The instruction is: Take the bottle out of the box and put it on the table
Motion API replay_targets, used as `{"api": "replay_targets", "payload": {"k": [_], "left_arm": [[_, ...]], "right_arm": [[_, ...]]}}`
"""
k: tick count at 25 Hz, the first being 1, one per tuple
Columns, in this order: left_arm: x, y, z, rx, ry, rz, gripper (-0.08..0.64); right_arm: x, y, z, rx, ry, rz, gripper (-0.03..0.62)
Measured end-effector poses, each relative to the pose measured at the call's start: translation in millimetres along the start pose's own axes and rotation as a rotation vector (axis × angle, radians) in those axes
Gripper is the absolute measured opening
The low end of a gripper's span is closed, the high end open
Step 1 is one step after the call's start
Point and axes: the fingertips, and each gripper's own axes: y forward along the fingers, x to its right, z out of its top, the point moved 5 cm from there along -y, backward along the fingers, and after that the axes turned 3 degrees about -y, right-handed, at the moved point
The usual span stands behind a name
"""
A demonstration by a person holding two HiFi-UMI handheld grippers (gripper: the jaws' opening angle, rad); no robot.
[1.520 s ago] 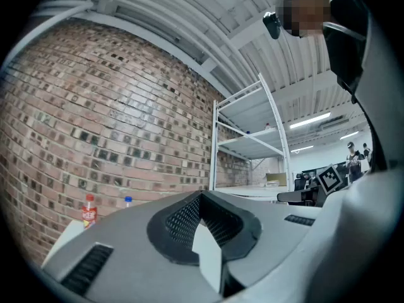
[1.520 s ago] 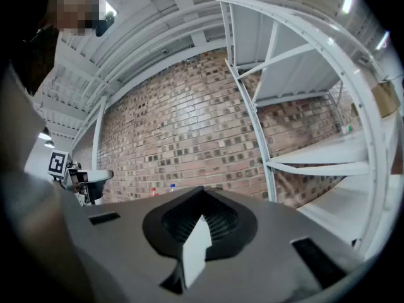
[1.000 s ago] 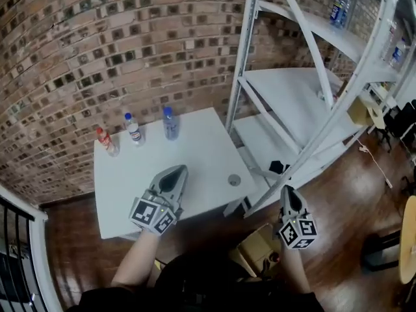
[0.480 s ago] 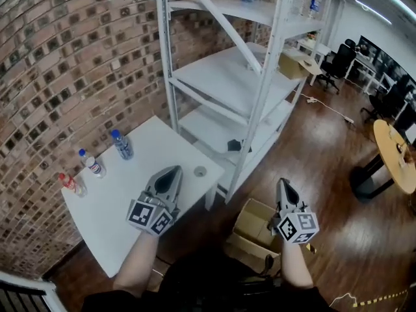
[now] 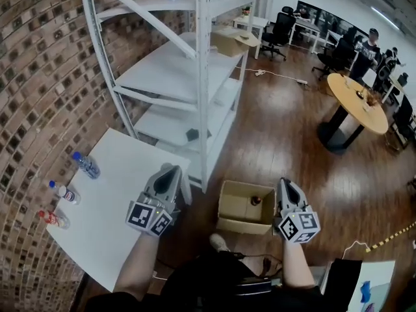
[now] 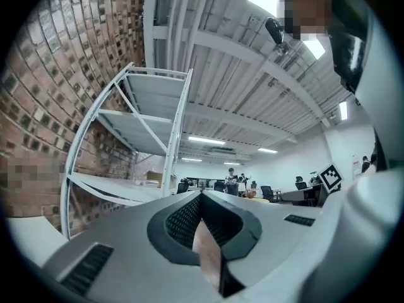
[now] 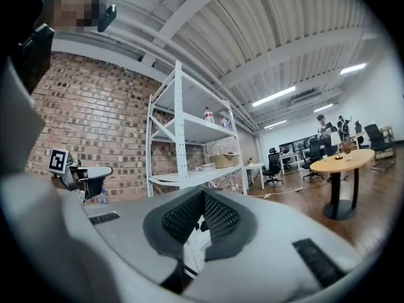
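1. The whole view is swinging to the right. The white shelf rack (image 5: pixel 195 77), at the right of the head view a second ago, is now standing mid-frame, with wooden floor and an office area opening up behind it.
2. The desk (image 5: pixel 123 200) is sliding off to the left, carrying three bottles (image 5: pixel 64 192) along its far edge by the brick wall.
3. The cardboard box (image 5: pixel 242 225), earlier only partly showing under the right hand, is now lying fully in view on the floor, open-topped, just beside the desk's corner.
4. The left gripper (image 5: pixel 171 168) and right gripper (image 5: pixel 284 182) are riding along with the turn, either side of the box and held above it, not reaching in. Each pair of fingers (image 6: pixel 189 219) is staying closed tip to tip, gripping nothing.
5. The bottle (image 5: pixel 255 201), red-capped, is sitting inside the box near its right wall. Judging by this, the person is only turning to face the box. The pick is not yet starting, and the fingers are needing to open first.
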Motion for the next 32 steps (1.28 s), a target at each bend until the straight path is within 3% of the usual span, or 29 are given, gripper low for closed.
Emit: {"api": "replay_targets", "payload": {"k": [10, 18, 32], "left_arm": [[23, 28, -19, -0.04, -0.024, -0.107, 0.004], [41, 75, -35, -0.044, -0.045, -0.163, 0.003], [72, 195, -68, -0.039, -0.067, -0.2, 0.003]], "right_arm": [[3, -32, -11, 0.005, 0.005, -0.08, 0.0], [45, -52, -8, 0.009, 0.002, -0.174, 0.0], [146, 15, 21, -0.013, -0.055, -0.145, 0.0]]}}
